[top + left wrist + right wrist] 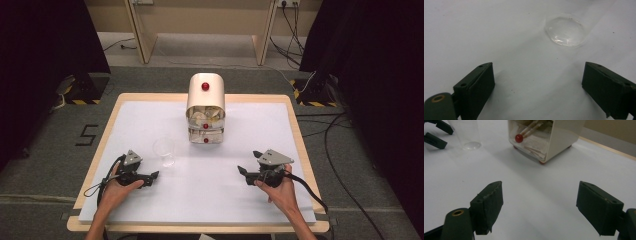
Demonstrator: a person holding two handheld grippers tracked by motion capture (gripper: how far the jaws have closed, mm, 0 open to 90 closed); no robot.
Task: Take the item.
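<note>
A cream drawer box (205,107) with red knobs stands at the table's far middle, its clear drawers holding paper packets. In the right gripper view the box (549,137) is ahead, one red knob (518,138) facing me. A clear plastic cup (164,151) stands upright in front of the box, to its left. My left gripper (154,176) rests open just below the cup; the cup's base (565,31) lies ahead of its spread jaws. My right gripper (242,171) rests open at the front right, nothing between its jaws. The cup (466,135) shows at that view's far left.
The white sheet (210,200) covers a wooden table (299,131). Black curtains hang at both sides, and cables (335,150) trail over the floor at the right. The left gripper's jaws (436,133) show in the right gripper view's top left corner.
</note>
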